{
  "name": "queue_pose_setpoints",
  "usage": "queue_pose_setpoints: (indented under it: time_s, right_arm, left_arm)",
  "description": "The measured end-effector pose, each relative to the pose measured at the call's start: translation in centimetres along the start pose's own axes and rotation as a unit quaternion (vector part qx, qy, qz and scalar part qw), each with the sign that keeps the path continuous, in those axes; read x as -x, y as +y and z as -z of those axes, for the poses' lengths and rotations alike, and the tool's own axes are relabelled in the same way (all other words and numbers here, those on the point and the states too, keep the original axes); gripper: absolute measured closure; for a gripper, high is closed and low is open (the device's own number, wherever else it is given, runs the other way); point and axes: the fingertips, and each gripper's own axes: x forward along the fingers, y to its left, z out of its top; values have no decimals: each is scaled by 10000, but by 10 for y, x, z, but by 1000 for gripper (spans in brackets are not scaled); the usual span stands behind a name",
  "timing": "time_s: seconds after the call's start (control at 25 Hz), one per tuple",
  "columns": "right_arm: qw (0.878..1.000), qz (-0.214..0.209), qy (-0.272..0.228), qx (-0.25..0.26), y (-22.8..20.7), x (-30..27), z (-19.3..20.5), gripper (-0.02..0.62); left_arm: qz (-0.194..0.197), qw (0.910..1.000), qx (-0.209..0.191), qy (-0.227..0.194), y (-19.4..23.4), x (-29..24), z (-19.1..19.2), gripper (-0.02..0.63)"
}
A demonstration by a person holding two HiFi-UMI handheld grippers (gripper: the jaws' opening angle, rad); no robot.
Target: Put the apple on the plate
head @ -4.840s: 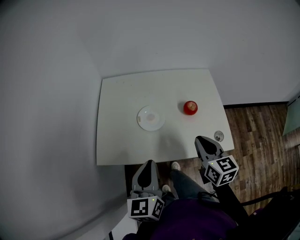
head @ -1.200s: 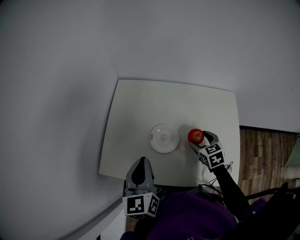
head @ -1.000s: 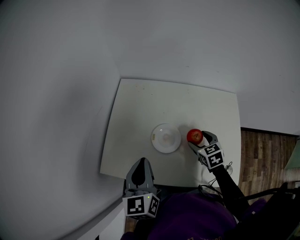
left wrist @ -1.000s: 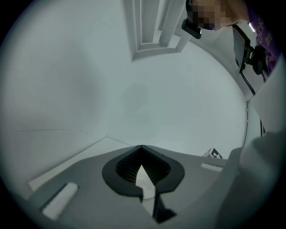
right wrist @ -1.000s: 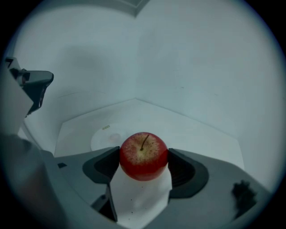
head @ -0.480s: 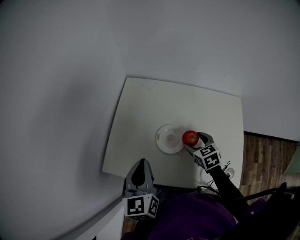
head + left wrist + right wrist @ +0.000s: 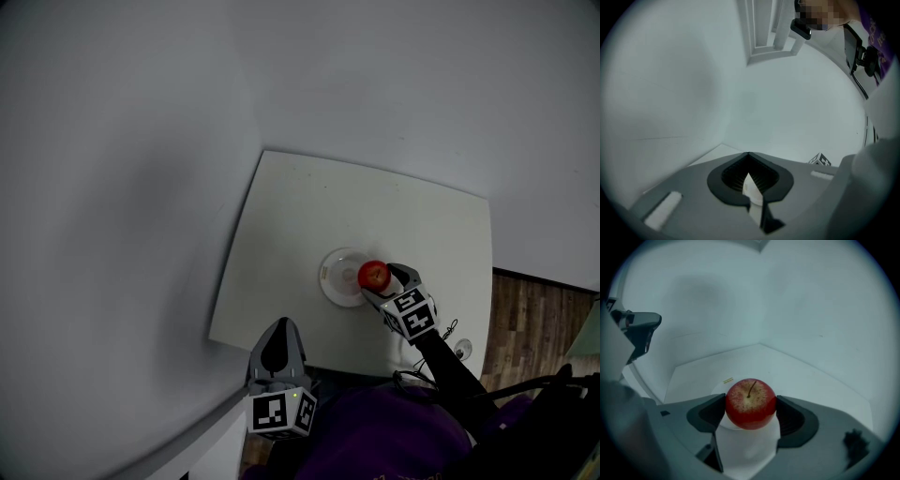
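A red apple [image 7: 374, 275] [image 7: 750, 403] with its stem up is held between the jaws of my right gripper [image 7: 379, 279] [image 7: 751, 413], which is shut on it. It hangs over the right edge of the small white plate [image 7: 339, 277] [image 7: 723, 420] on the white table [image 7: 300, 216]. In the right gripper view the plate shows just behind and under the apple. My left gripper [image 7: 279, 351] [image 7: 750, 180] is off the table's near edge, low at the left, jaws closed together with nothing between them.
Grey walls stand close behind and left of the table. A small round object [image 7: 462, 349] lies near the table's near right corner, beside a thin cable. Wooden floor [image 7: 539, 323] shows at the right.
My right gripper closed on the apple, lifted it and carried it left, from beside the plate to over the plate's right edge. The left gripper has stayed put.
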Motion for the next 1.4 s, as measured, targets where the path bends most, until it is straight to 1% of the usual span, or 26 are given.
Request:
queue_pose_setpoints:
  time_s: [0.32, 0.64, 1.4]
  right_arm:
    - [9998, -192, 29, 81, 18, -12, -6, 256]
    - [9993, -339, 74, 152, 28, -17, -8, 255]
    - [9989, -443, 74, 145, 37, -25, -8, 255]
  left_arm:
    - [-59, 10000, -8, -10, 7, 3, -2, 600]
    - [-149, 9999, -17, -1, 10, 6, -5, 600]
    - [-215, 9998, 1, 26, 15, 9, -4, 600]
